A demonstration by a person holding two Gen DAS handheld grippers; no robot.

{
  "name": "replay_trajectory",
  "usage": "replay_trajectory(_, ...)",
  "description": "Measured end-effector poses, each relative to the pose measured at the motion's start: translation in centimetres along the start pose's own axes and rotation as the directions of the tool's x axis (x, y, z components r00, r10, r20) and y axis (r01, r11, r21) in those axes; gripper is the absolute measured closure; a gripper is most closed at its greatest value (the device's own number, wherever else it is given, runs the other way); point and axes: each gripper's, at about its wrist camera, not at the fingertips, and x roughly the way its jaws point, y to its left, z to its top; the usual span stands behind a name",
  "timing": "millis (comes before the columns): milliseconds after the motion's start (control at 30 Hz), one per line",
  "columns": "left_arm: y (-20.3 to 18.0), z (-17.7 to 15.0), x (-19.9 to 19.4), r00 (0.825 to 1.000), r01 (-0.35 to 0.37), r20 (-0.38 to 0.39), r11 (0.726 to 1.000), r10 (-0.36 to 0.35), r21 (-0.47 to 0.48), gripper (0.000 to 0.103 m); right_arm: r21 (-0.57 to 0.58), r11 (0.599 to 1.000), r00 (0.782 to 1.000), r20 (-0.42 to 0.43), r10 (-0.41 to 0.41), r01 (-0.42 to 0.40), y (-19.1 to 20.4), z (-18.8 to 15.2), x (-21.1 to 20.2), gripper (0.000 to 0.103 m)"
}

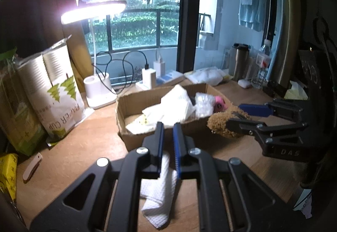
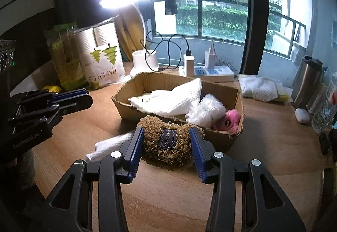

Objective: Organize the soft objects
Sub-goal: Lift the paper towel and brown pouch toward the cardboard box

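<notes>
A shallow cardboard box (image 2: pixel 134 86) (image 1: pixel 137 101) stands mid-desk with white cloths (image 2: pixel 174 97), a bubble-wrap bundle (image 2: pixel 206 110) and a pink plush (image 2: pixel 230 120) inside. My right gripper (image 2: pixel 166 141) (image 1: pixel 236 116) is shut on a brown fuzzy pouch (image 2: pixel 168 154) (image 1: pixel 219 122) with a dark label, held at the box's near wall. My left gripper (image 1: pixel 168 127) (image 2: pixel 84 97) has its jaws nearly together and holds nothing, just above a white waffle cloth (image 1: pixel 158 196) (image 2: pixel 111 143) lying on the desk.
A paper-cup bag (image 1: pixel 59 88) and green packs stand left. A lit desk lamp (image 1: pixel 99 93), chargers and a power strip (image 2: pixel 210 71) sit behind the box. A steel tumbler (image 2: pixel 307 82), a water bottle, an earbud case (image 2: pixel 302 115) and more cloth (image 2: pixel 261 86) are right.
</notes>
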Motion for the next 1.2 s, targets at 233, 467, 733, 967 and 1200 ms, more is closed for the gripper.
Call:
replay_trajectory(233,0.7,1.5,-0.2,0.999,-0.007,0.031,1.0,0.008,-0.02,0.094,-0.001,1.0,1.0,0.028,-0.008,0.008,-0.5,1.2,-0.6,0.057)
replay_trajectory(467,1.2,-0.5,2.8,0.995,-0.005,-0.097,1.0,0.004,-0.018,0.089,0.007,1.0,1.0,0.031,-0.005,0.004,-1.0,1.3,-0.3,0.057)
replay_trajectory(733,1.5,-5.5,6.7,0.967,-0.059,-0.247,0.998,0.054,-0.011,0.035,0.023,1.0,1.0,-0.007,0.003,-0.003,-1.2,-0.1,0.7,0.057)
replay_trajectory(967,1.0,-7.8,8.6,0.939,-0.063,-0.337,0.997,0.071,0.033,0.034,0.029,1.0,1.0,-0.01,0.003,-0.002,-1.3,-0.4,0.8,0.057)
replay_trajectory(1200,0.4,-8.9,9.0,0.935,-0.024,-0.351,0.998,0.043,0.057,0.051,0.029,1.0,1.0,-0.01,0.003,-0.003,-1.2,-0.4,0.7,0.057)
